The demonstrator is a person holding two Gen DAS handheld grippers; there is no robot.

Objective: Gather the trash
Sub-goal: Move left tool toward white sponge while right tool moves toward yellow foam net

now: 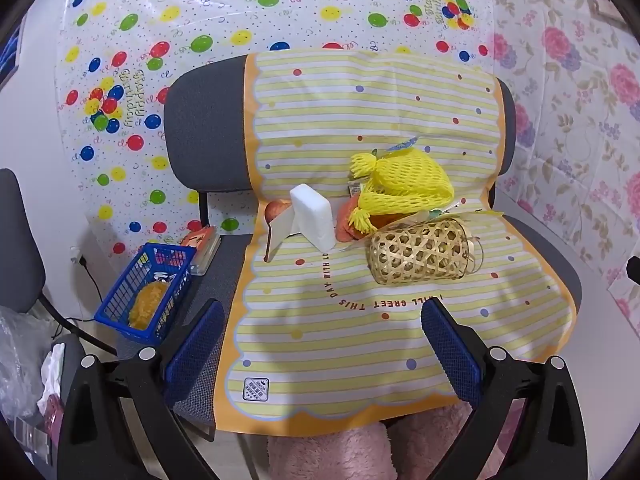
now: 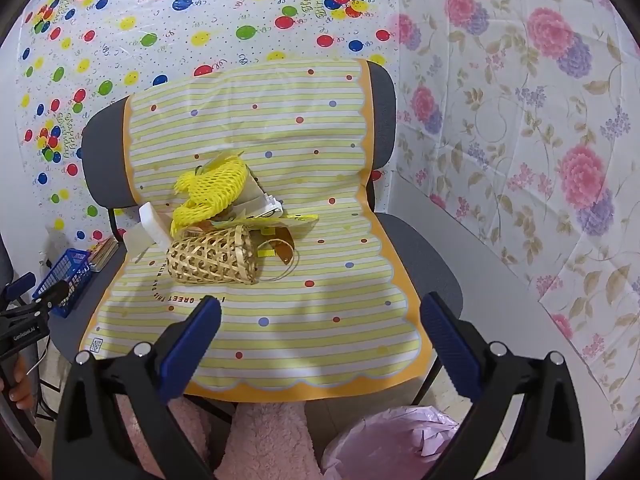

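Observation:
A pile of trash lies at the back of a chair seat covered by a yellow striped mat [image 1: 360,120] [image 2: 320,312]. It holds a yellow foam net [image 1: 404,184] [image 2: 212,188], a white foam block [image 1: 314,214] [image 2: 154,220], a woven bamboo basket [image 1: 416,254] [image 2: 212,260] on its side, and orange scraps [image 1: 346,220]. My left gripper [image 1: 320,344] [image 2: 38,290] hangs open in front of the pile, nothing between its fingers. My right gripper [image 2: 320,340] is open too, short of the woven basket. A pink-lined bin [image 2: 392,444] stands below the right gripper.
The grey chair [image 1: 204,136] [image 2: 420,248] stands against walls hung with balloon and flower sheets. A blue plastic basket [image 1: 148,292] [image 2: 64,276] with a yellow thing in it sits on the seat's left side, by some books [image 1: 204,244]. Pink fuzzy legs show below.

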